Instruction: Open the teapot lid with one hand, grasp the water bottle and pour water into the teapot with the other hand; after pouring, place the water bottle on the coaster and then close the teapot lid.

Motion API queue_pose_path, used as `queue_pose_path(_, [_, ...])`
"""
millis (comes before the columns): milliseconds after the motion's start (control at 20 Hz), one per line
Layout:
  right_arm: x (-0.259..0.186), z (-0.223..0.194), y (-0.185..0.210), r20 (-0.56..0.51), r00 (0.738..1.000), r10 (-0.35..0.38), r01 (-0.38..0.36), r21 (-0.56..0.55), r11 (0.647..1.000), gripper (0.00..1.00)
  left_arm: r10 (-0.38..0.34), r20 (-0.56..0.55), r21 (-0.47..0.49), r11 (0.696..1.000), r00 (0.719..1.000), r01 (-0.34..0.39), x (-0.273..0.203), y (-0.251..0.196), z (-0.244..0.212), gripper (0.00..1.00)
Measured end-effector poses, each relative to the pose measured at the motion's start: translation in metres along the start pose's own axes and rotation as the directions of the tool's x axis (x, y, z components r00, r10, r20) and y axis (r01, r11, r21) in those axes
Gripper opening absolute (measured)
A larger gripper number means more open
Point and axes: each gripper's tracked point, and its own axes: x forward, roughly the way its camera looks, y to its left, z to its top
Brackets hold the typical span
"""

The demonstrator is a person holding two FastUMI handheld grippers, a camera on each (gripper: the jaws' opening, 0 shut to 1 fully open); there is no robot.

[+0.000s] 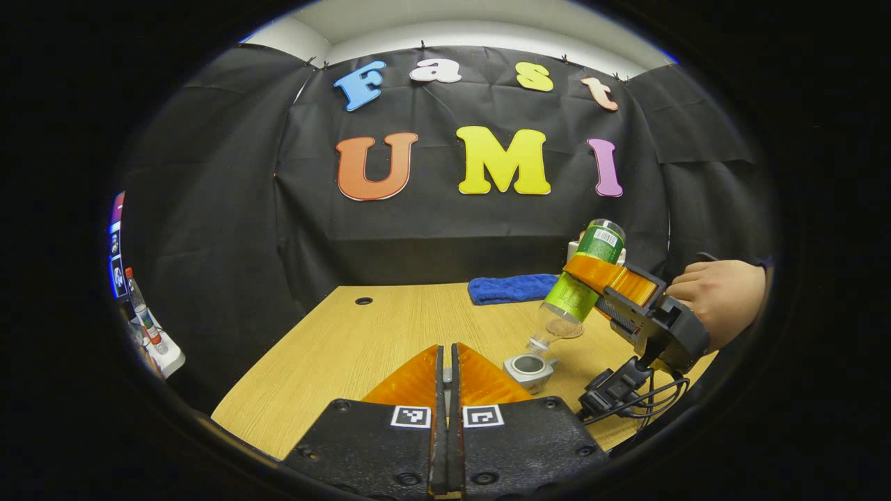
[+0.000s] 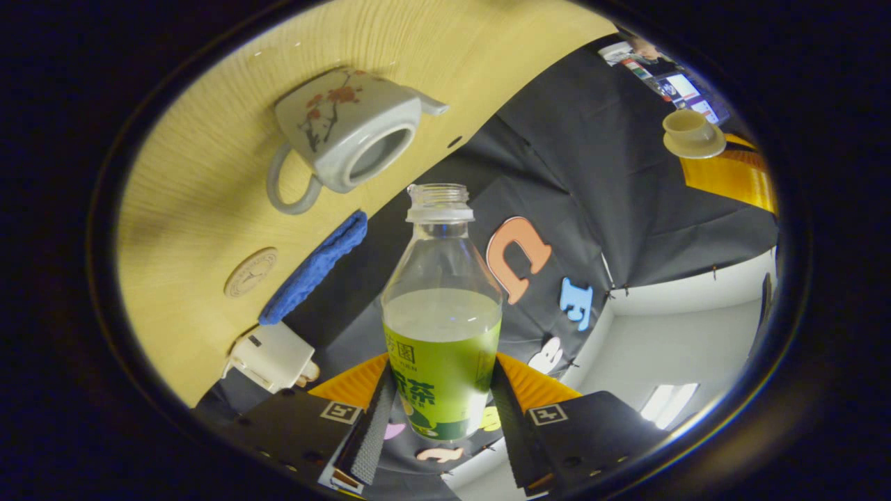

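Note:
My right gripper (image 1: 592,273) (image 2: 442,410) is shut on a clear water bottle (image 1: 581,285) (image 2: 442,327) with a green label. The capless bottle is tipped mouth-down just above the grey teapot (image 1: 530,369) (image 2: 341,136). The teapot stands lidless on the wooden table (image 1: 390,334), and no stream of water shows. A round coaster (image 1: 565,328) (image 2: 250,273) lies just behind the teapot. In the left gripper view my left gripper (image 1: 446,351) has its fingers pressed together. In the right gripper view the left gripper (image 2: 703,156) carries the teapot lid (image 2: 692,132) at its tips, off to the side.
A folded blue cloth (image 1: 511,287) (image 2: 317,268) lies at the table's back edge. A white box (image 2: 271,358) stands beyond it. A hand (image 1: 720,299) grips the right gripper's handle, and cables hang below it. A small hole (image 1: 363,300) marks the table's far left.

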Motion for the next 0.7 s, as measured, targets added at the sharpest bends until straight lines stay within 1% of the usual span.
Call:
queue_pose_path(100, [-0.001, -0.001, 0.013, -0.008, 0.999, 0.049, -0.048, 0.092, 0.995, 0.73, 0.003, -0.005, -0.002, 1.0, 1.0, -0.004, 0.001, 0.0, -0.003, 0.03])
queue_pose_path(150, [-0.002, -0.002, 0.025, -0.013, 0.996, 0.094, -0.09, 0.16, 0.983, 0.72, 0.005, -0.006, -0.002, 1.0, 1.0, -0.005, 0.001, 0.001, -0.003, 0.03])
queue_pose_path(200, [-0.005, 0.0, 0.044, 0.001, 0.984, 0.178, -0.172, 0.262, 0.95, 0.74, 0.007, -0.003, -0.003, 1.0, 1.0, -0.007, 0.001, 0.001, -0.001, 0.03])
queue_pose_path(250, [-0.005, 0.001, 0.057, 0.014, 0.974, 0.225, -0.216, 0.343, 0.914, 0.75, 0.008, -0.002, -0.005, 1.0, 1.0, -0.008, 0.002, 0.002, -0.003, 0.03])
queue_pose_path(300, [-0.006, 0.004, 0.065, 0.03, 0.969, 0.247, -0.236, 0.42, 0.876, 0.72, 0.008, 0.0, -0.008, 1.0, 1.0, -0.008, 0.002, 0.003, -0.002, 0.03])
queue_pose_path(350, [-0.007, 0.004, 0.071, 0.037, 0.963, 0.265, -0.249, 0.492, 0.834, 0.72, 0.009, 0.001, -0.011, 1.0, 1.0, -0.009, 0.003, 0.003, -0.002, 0.03])
queue_pose_path(400, [-0.008, 0.003, 0.078, 0.046, 0.957, 0.286, -0.261, 0.563, 0.784, 0.72, 0.01, -0.003, -0.015, 1.0, 1.0, -0.01, 0.005, 0.002, -0.003, 0.03])
queue_pose_path(450, [-0.009, 0.001, 0.088, 0.051, 0.95, 0.307, -0.267, 0.64, 0.721, 0.72, 0.015, -0.006, -0.019, 1.0, 1.0, -0.015, 0.005, 0.006, -0.006, 0.03])
queue_pose_path(500, [-0.011, -0.002, 0.097, 0.056, 0.942, 0.332, -0.268, 0.723, 0.636, 0.72, 0.022, -0.009, -0.026, 0.999, 1.0, -0.023, 0.007, 0.009, -0.006, 0.03])
queue_pose_path(550, [-0.014, -0.006, 0.102, 0.064, 0.937, 0.343, -0.25, 0.808, 0.533, 0.72, 0.024, -0.012, -0.037, 0.999, 1.0, -0.025, 0.007, 0.011, -0.007, 0.03])
queue_pose_path(650, [-0.012, -0.015, 0.109, 0.081, 0.925, 0.372, -0.198, 0.937, 0.288, 0.72, 0.019, -0.012, -0.06, 0.998, 1.0, -0.02, 0.008, 0.009, -0.007, 0.03])
queue_pose_path(700, [-0.006, -0.021, 0.113, 0.092, 0.919, 0.382, -0.167, 0.972, 0.168, 0.74, 0.021, -0.012, -0.062, 0.998, 1.0, -0.022, 0.009, 0.008, -0.007, 0.03])
